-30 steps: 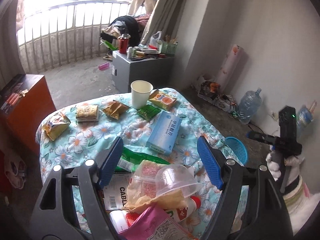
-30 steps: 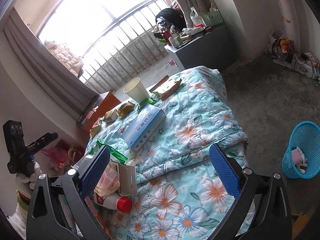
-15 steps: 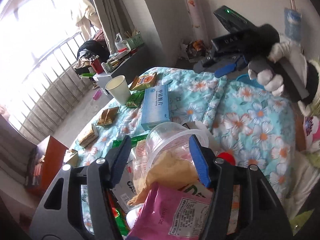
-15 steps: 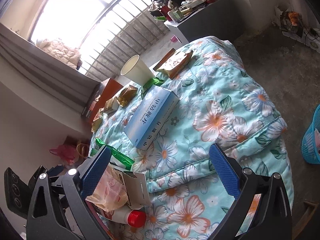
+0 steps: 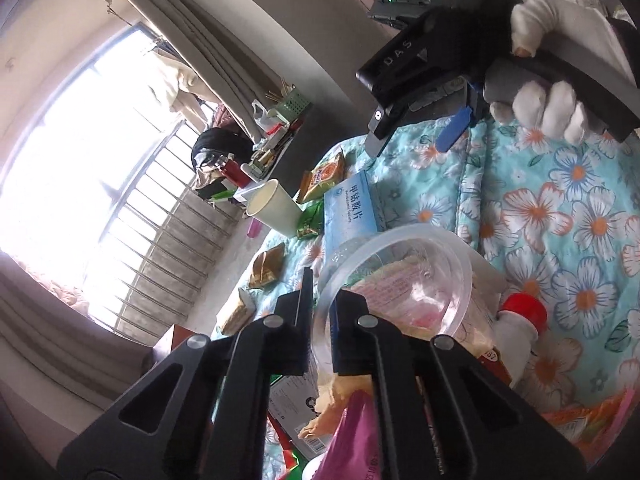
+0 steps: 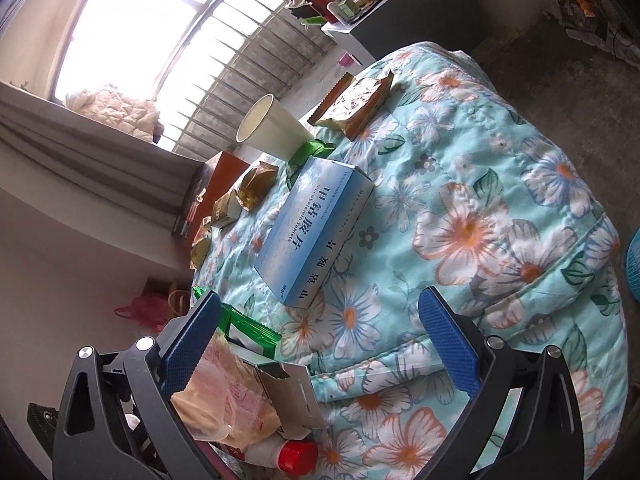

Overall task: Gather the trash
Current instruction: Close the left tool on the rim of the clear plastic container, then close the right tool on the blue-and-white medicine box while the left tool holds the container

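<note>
L gripper is rolled well over to one side, pointing down at the trash pile on the near edge of the floral quilt. Its jaws have just been closing and now pinch the rim of the clear plastic cup; one finger sits outside the wall, the other inside. The cup lies tilted on the heap, w/ crumpled wrappers showing through it. Next to it: a white bottle w/ red cap on its side, and a pink packet low in the left wrist view.

R gripper hovers over the same end of the quilt, angled down, jaws wide apart, nothing btwn them. Its left finger is just beside the wrapper heap; right finger is over bare quilt. In the left wrist view it shows at upper right, gripped by a white-gloved hand.

Further along the quilt: blue box lying flat, paper cup upright beyond it, a green wrapper btwn the two, and several snack packets scattered around. Blue basket edge on the floor at far right.
</note>
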`<state>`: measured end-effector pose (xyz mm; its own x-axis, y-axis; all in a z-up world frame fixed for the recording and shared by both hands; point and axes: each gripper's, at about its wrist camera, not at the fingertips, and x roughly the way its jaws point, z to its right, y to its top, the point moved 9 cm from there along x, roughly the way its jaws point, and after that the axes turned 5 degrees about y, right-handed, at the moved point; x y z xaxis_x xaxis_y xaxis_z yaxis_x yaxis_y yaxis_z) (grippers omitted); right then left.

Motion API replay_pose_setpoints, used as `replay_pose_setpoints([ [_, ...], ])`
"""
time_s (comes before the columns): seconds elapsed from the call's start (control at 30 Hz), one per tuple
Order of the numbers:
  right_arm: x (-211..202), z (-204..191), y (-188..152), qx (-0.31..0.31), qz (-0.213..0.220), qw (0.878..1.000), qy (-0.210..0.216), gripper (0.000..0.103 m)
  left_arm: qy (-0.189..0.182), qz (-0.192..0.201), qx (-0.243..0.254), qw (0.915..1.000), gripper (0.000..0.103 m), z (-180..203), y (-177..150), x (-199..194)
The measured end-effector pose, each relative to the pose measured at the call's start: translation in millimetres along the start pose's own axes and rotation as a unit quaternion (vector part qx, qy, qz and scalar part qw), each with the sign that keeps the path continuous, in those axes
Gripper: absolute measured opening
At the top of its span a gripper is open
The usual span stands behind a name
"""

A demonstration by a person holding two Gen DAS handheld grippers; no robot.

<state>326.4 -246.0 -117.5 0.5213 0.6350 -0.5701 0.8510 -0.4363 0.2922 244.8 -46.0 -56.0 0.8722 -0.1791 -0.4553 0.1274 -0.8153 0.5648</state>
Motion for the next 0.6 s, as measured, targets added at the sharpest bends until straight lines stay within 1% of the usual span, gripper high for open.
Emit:
replay_pose_setpoints([
  [0.17, 36.4, -1.8, 7.3, 0.043, -0.024, 0.998, 0.032, 0.096, 0.019, 0.013, -0.043, 0.9988, 0.004, -17.9, 2.0, -3.0],
  [0.23, 49.6, 2.2, 10.6, 0.065, -0.030, 0.997, 0.035, 0.093, 0.027, 0.015, -0.067, 0.9973, 0.004, -28.3, 1.4, -2.7],
  [0.27, 55.5, 4.2, 11.8, 0.076, -0.033, 0.996, 0.038, 0.089, 0.030, 0.016, -0.079, 0.9963, 0.004, -33.2, 1.0, -2.6],
  [0.3, 61.8, 7.8, 13.1, 0.088, -0.037, 0.995, 0.042, 0.086, 0.032, 0.016, -0.096, 0.9947, 0.004, -39.7, 0.3, -2.5],
  [0.33, 67.6, 10.6, 14.2, 0.097, -0.040, 0.993, 0.044, 0.085, 0.031, 0.016, -0.111, 0.9932, 0.004, -45.3, -0.2, -2.5],
  [0.4, 76.1, 14.1, 16.7, 0.107, -0.041, 0.992, 0.045, 0.079, 0.029, 0.018, -0.148, 0.9884, 0.004, -58.9, -1.7, -2.1],
  [0.47, 81.5, 16.0, 20.1, 0.111, -0.040, 0.992, 0.046, 0.078, 0.022, 0.018, -0.177, 0.9838, 0.004, -69.1, -4.1, -2.1],
  [0.53, 84.3, 16.2, 22.9, 0.113, -0.038, 0.992, 0.046, 0.076, 0.018, 0.018, -0.198, 0.9799, 0.004, -76.7, -6.5, -2.2],
  [0.6, 87.9, 15.7, 26.9, 0.114, -0.034, 0.992, 0.047, 0.072, 0.013, 0.018, -0.217, 0.9760, 0.004, -83.2, -8.6, -2.3],
])
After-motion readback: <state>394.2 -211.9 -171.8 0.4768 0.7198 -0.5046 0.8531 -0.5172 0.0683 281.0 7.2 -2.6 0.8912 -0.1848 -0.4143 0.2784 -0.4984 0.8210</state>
